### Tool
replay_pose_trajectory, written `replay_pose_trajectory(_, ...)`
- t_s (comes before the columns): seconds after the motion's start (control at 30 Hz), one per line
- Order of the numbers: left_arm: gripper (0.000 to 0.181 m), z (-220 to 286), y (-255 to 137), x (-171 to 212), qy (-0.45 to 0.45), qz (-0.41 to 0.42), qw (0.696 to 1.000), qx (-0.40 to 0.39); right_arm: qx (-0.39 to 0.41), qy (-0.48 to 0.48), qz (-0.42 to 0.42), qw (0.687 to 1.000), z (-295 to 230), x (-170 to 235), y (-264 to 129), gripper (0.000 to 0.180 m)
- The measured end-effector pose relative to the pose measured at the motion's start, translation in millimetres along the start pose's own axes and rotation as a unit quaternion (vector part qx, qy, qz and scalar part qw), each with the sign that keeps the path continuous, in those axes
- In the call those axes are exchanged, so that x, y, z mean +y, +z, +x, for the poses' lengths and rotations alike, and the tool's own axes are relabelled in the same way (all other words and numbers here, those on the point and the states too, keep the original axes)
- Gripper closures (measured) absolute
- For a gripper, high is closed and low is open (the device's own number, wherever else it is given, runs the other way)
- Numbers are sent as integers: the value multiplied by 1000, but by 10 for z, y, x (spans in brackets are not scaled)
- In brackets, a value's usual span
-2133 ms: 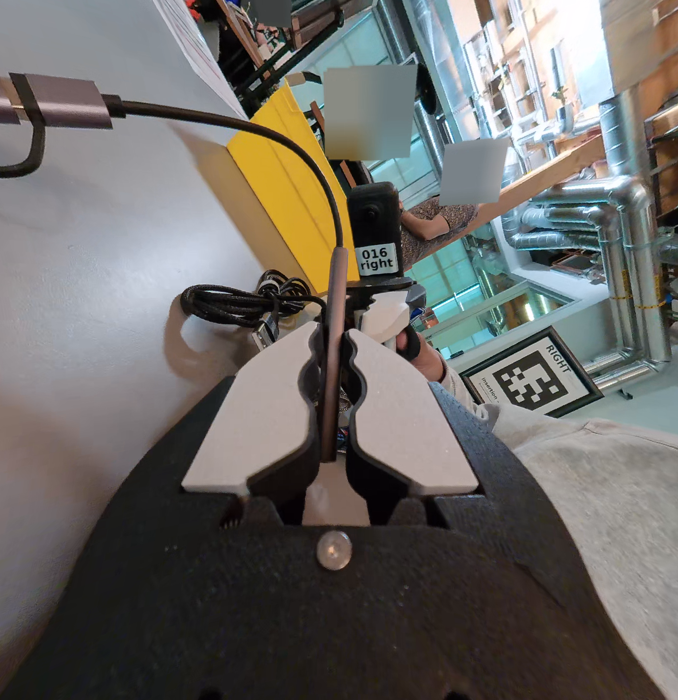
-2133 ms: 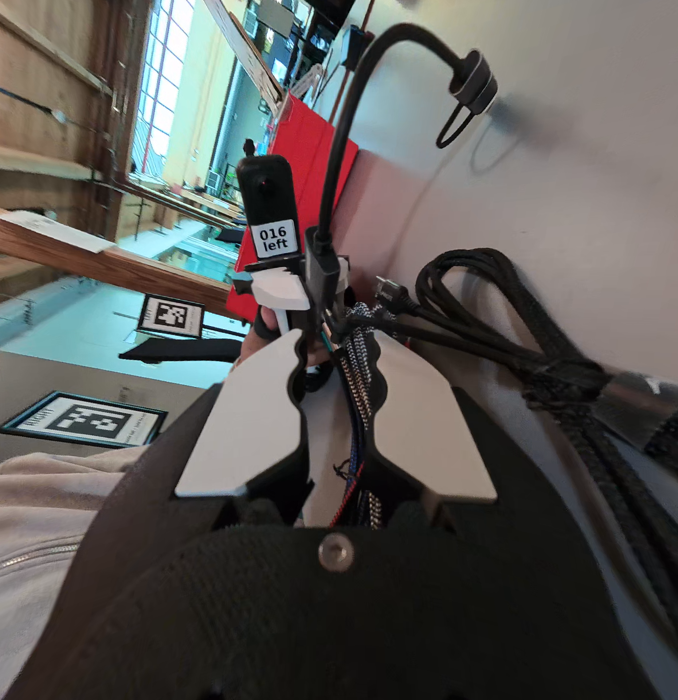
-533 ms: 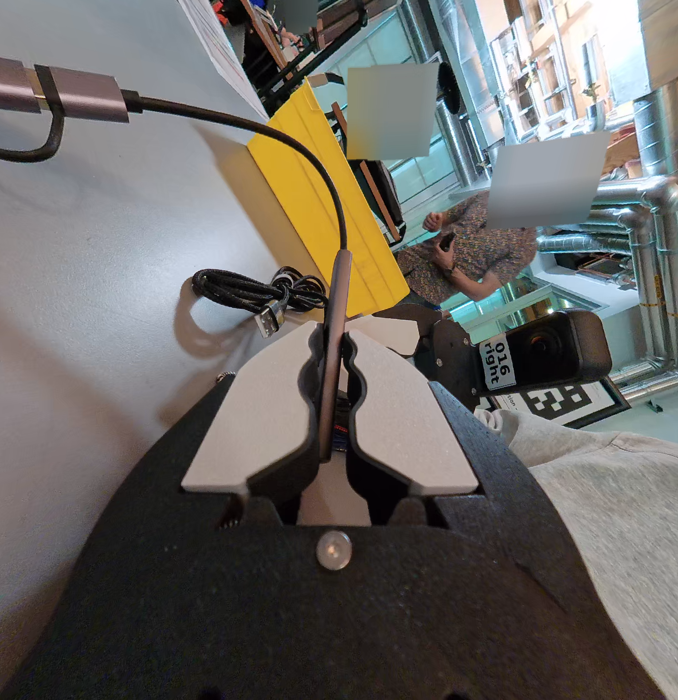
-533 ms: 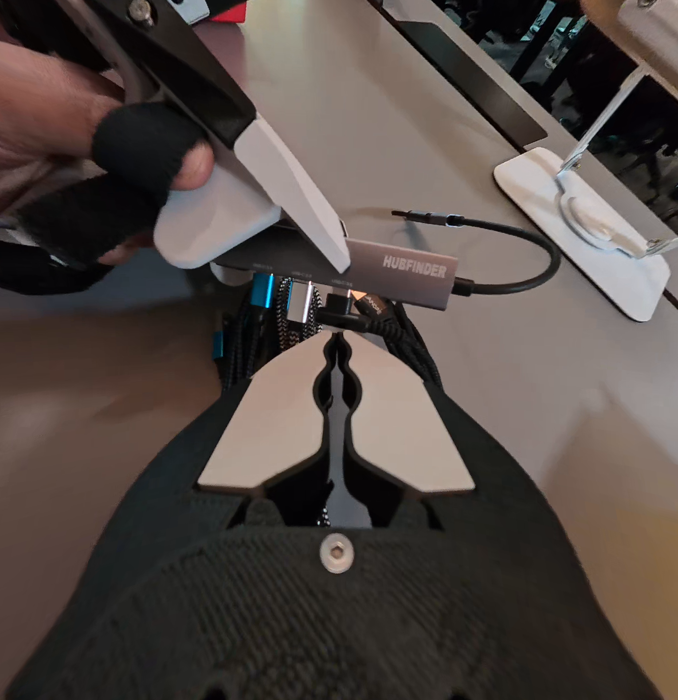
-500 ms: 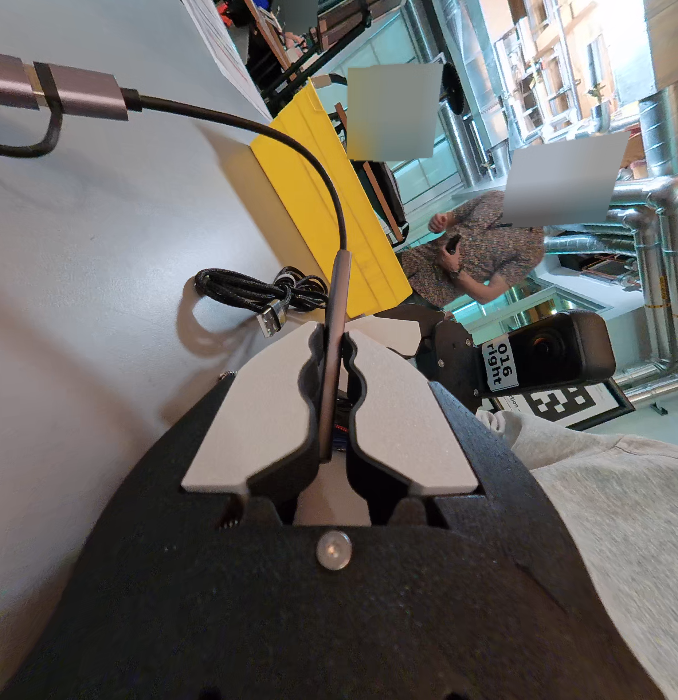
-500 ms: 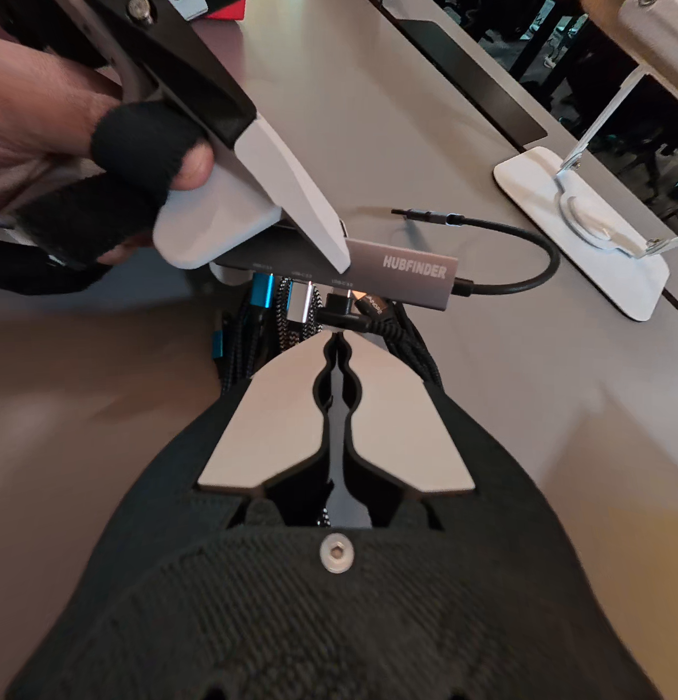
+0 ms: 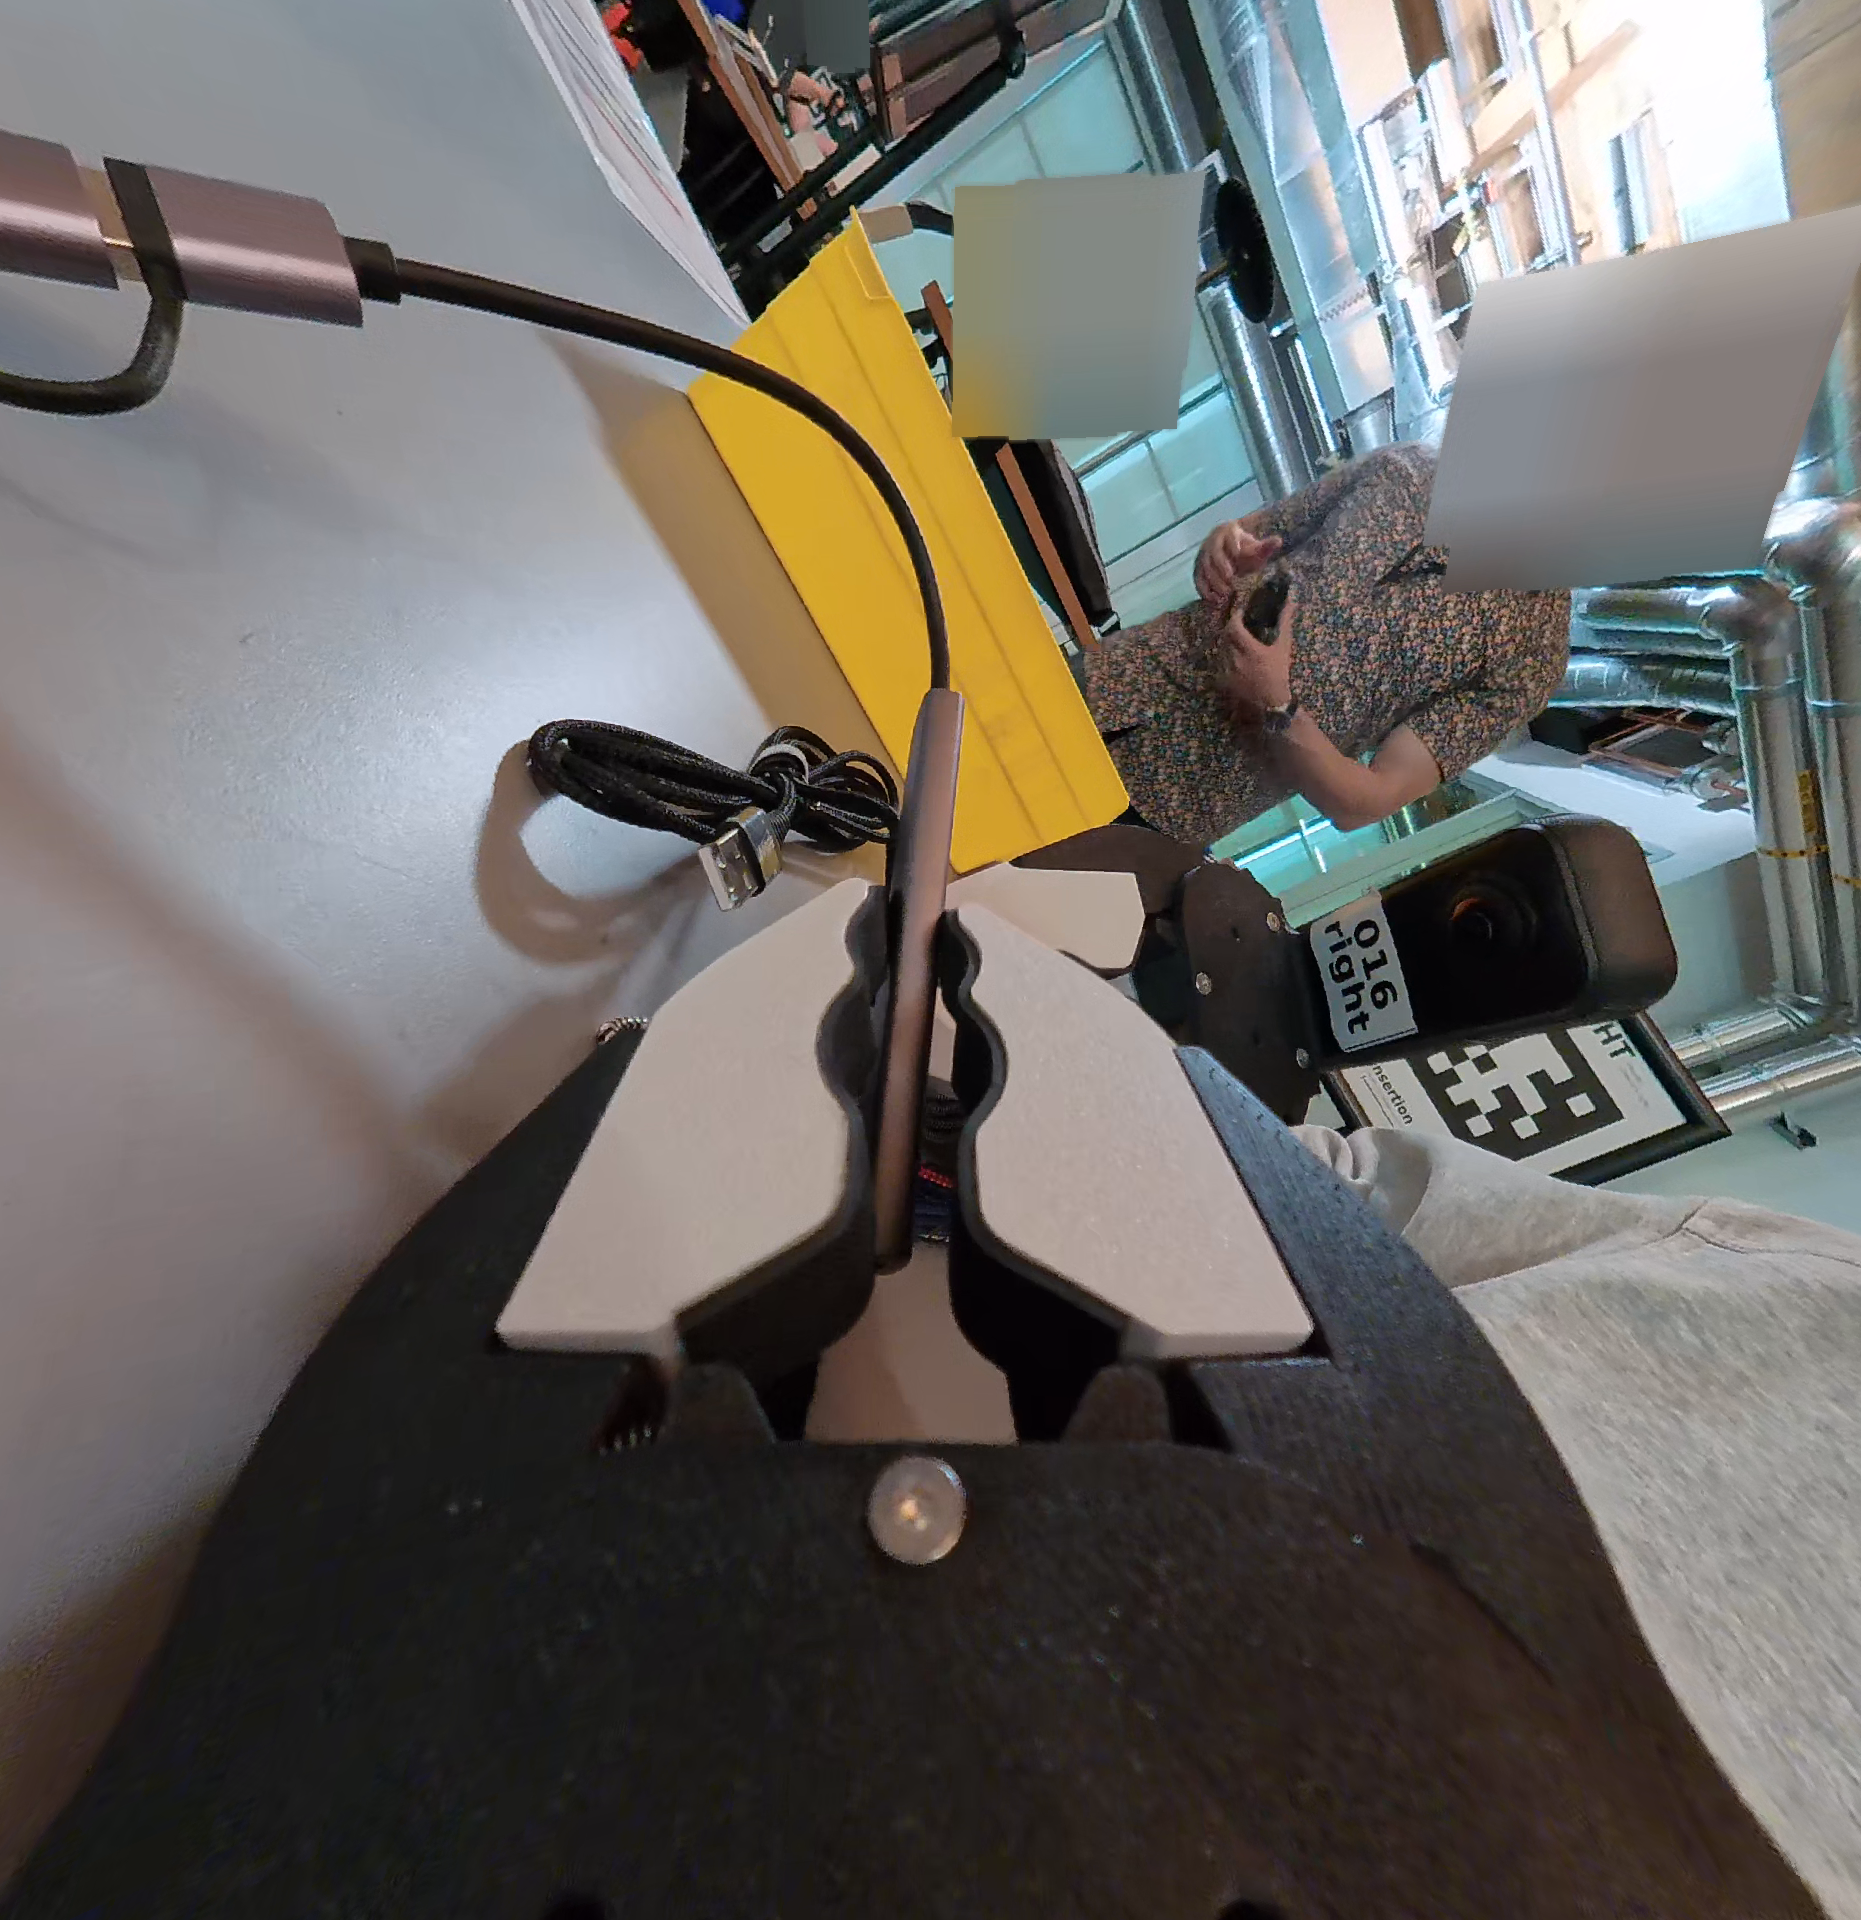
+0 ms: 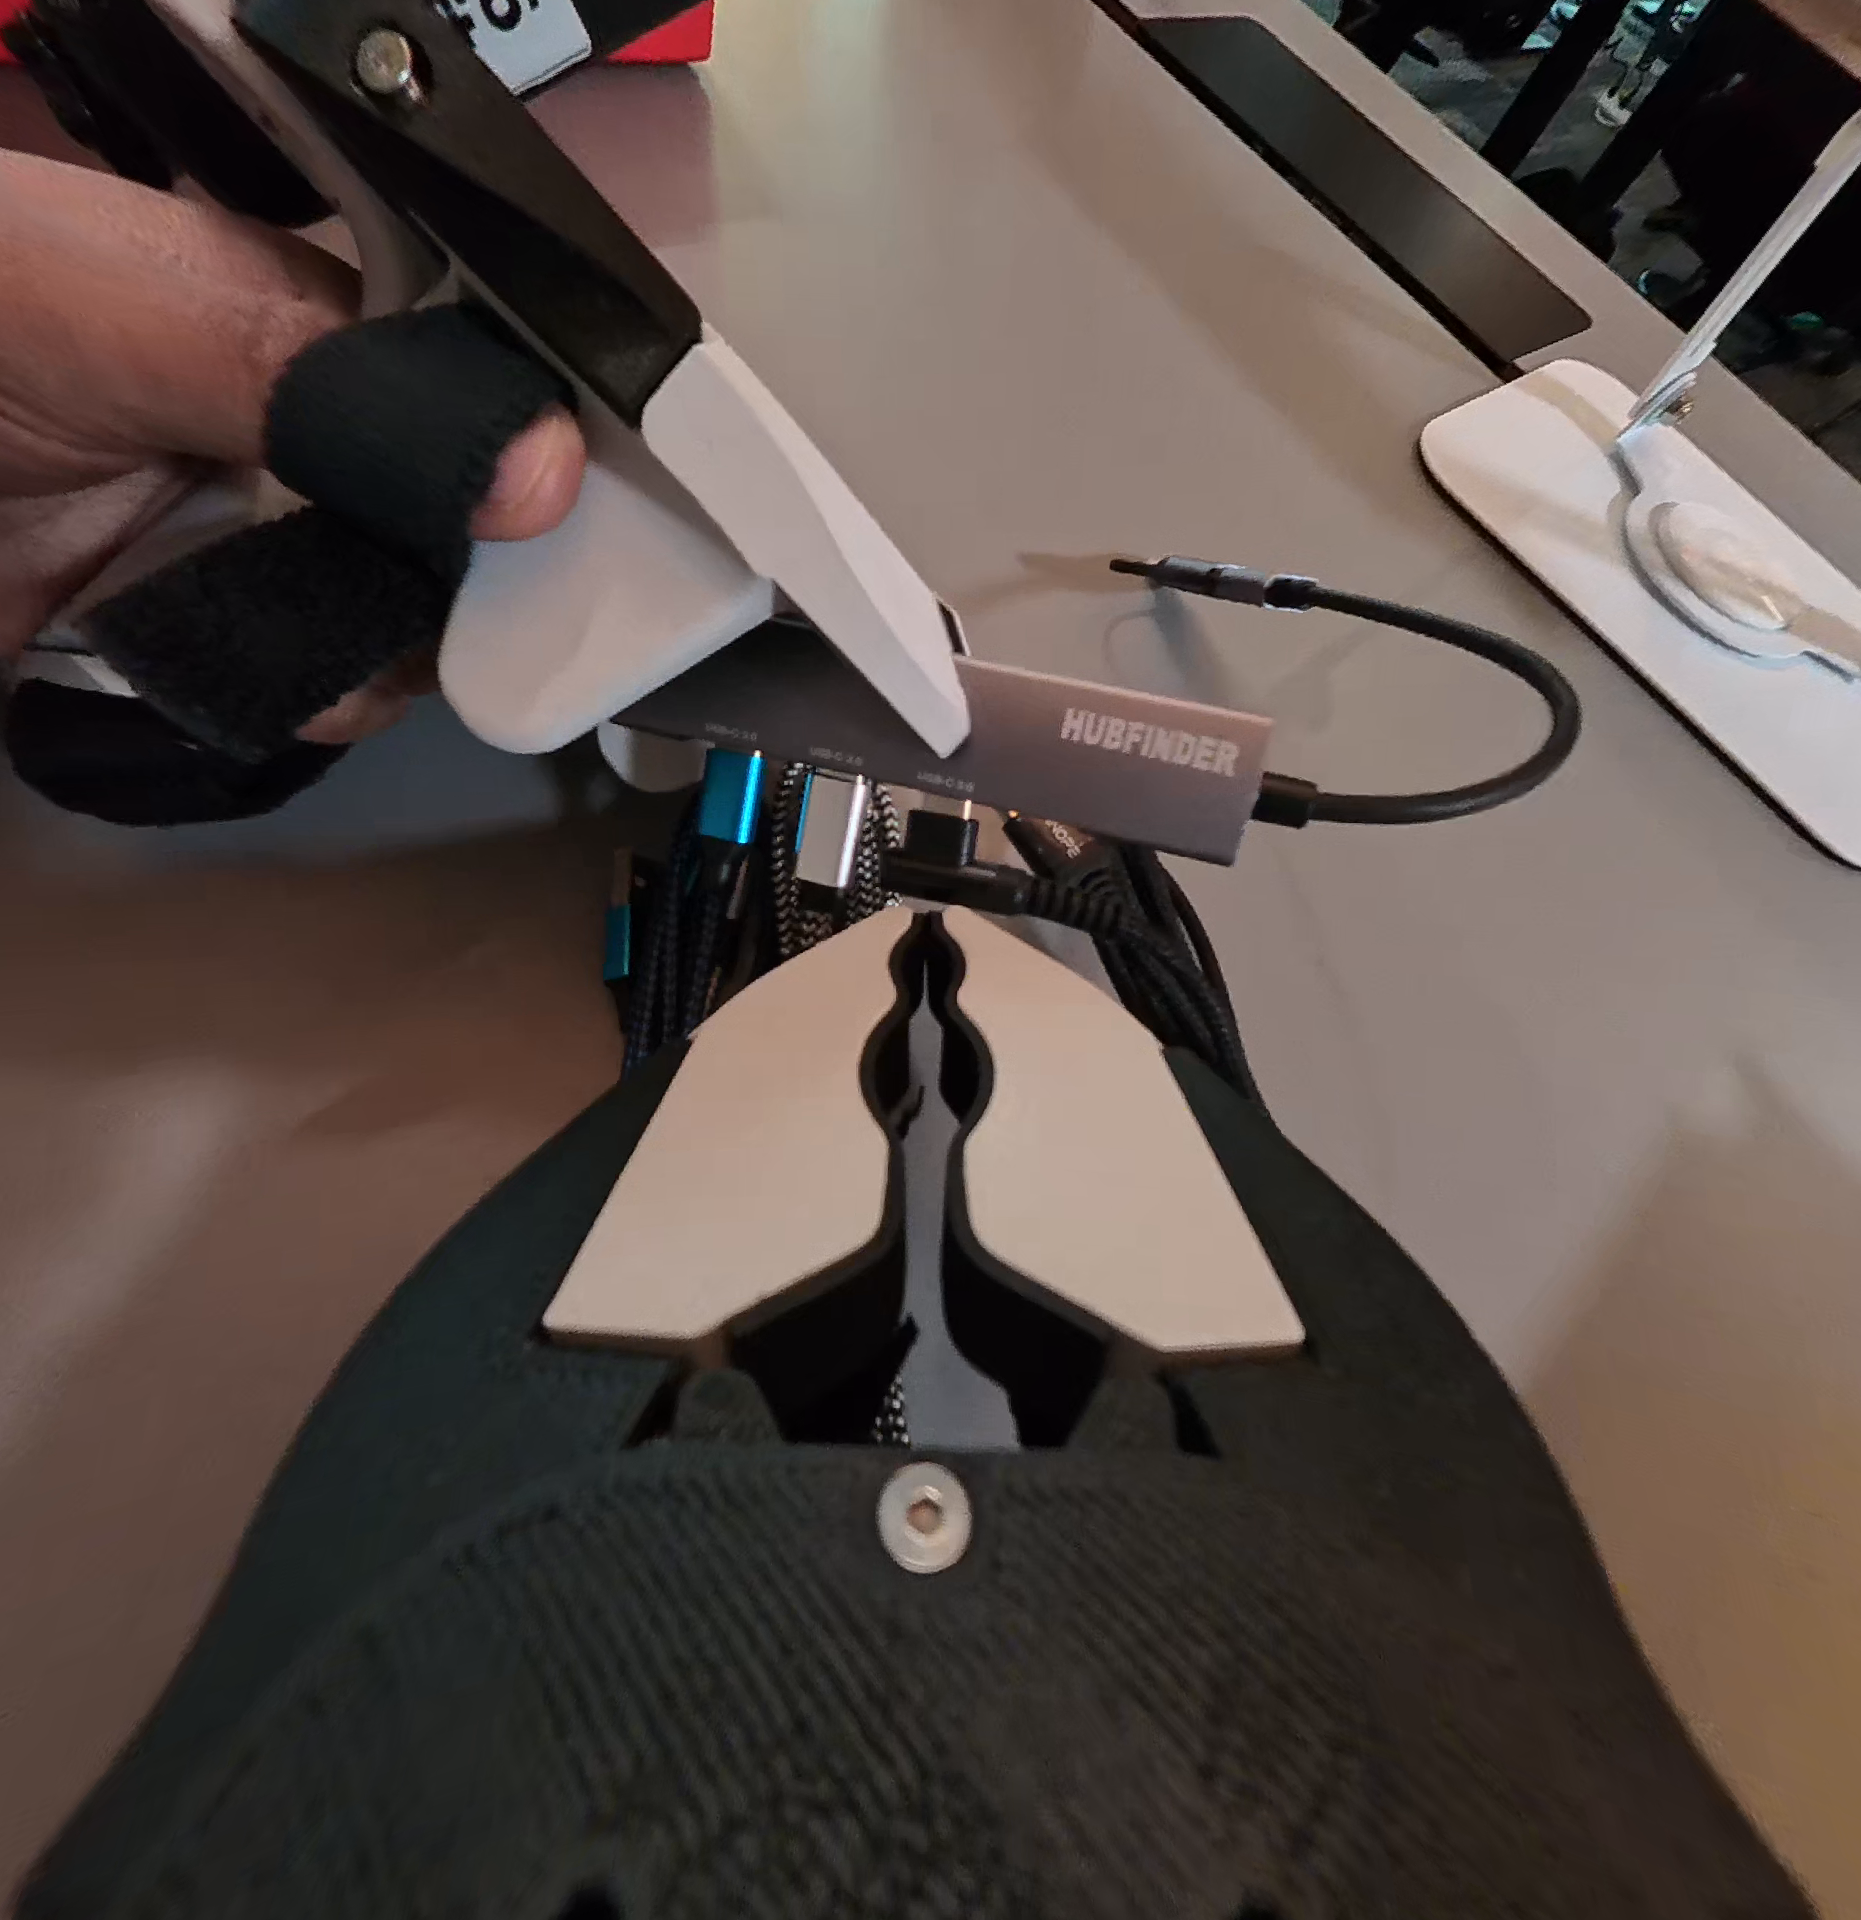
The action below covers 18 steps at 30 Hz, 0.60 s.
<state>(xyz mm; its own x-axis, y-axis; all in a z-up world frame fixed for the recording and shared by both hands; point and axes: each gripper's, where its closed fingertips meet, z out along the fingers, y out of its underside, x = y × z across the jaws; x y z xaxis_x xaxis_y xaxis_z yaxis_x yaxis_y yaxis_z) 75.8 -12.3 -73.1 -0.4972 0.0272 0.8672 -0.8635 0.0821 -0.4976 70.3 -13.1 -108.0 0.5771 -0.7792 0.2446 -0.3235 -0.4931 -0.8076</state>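
The left gripper (image 7: 913, 925) is clamped on a grey hub (image 8: 1113, 743) bearing white lettering, at frame centre. Only the right wrist view shows its 4 plugged cables (image 8: 832, 831); the right gripper (image 8: 928, 920), fingers together and empty, sits just below them above the surface (image 8: 1009, 364).

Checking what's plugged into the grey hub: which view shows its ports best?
The right wrist view: the hub shows side-on, its plugs visible. The left wrist view shows only its thin edge, clamped in the left gripper.
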Motion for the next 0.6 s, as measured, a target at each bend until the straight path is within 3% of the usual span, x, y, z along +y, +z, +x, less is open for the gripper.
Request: replay_pose_trajectory(0.6, 168, -53, 32, 42, -8, -10, 1000, -25, -36, 5, 2, 999, -78, -6, -13, 180)
